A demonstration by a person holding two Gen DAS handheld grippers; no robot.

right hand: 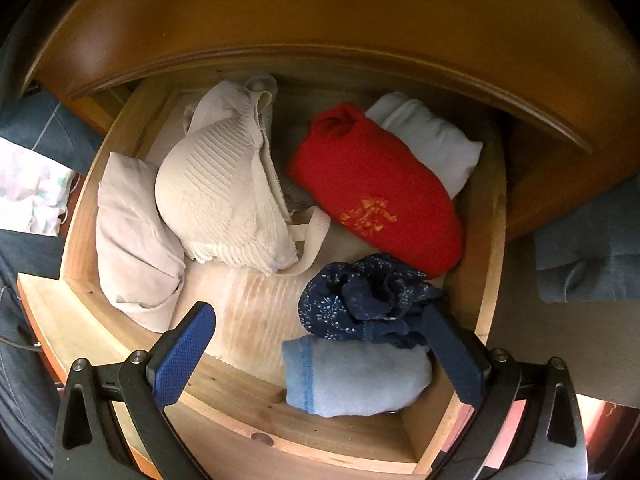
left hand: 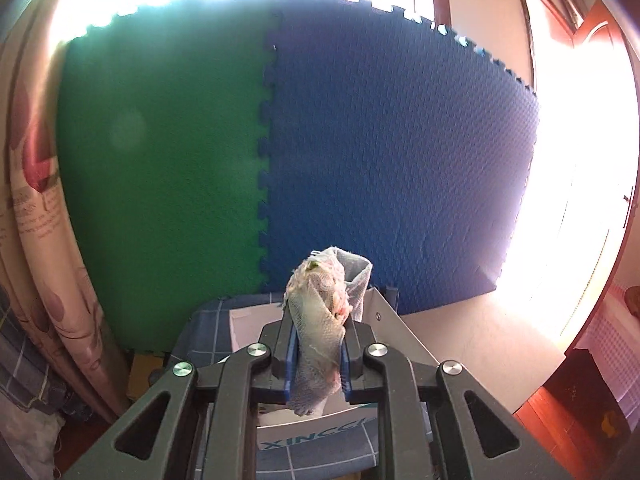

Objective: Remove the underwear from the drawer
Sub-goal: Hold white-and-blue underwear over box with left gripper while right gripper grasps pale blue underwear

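Left wrist view: the left gripper (left hand: 318,354) is clenched on a rolled pale mesh undergarment (left hand: 320,320), held upright before green and blue foam mats (left hand: 360,140).

Right wrist view: the right gripper (right hand: 316,344), jaws spread and empty, points down into the open wooden drawer (right hand: 80,280). From left: folded beige cloth (right hand: 132,240), cream ribbed bra (right hand: 224,196), red knitted roll (right hand: 376,192), crumpled navy speckled underwear (right hand: 360,296) touching the right pad's tip, pale blue roll (right hand: 356,376) nearest. Bare floor lies centre-left; the front wall crowds the blue roll.

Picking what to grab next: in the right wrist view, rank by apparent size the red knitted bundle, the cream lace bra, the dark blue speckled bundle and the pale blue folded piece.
1-2. Cream lace bra and red knitted bundle: alike.
3-4. Pale blue folded piece and dark blue speckled bundle: close, both nearer the camera, so unsure.
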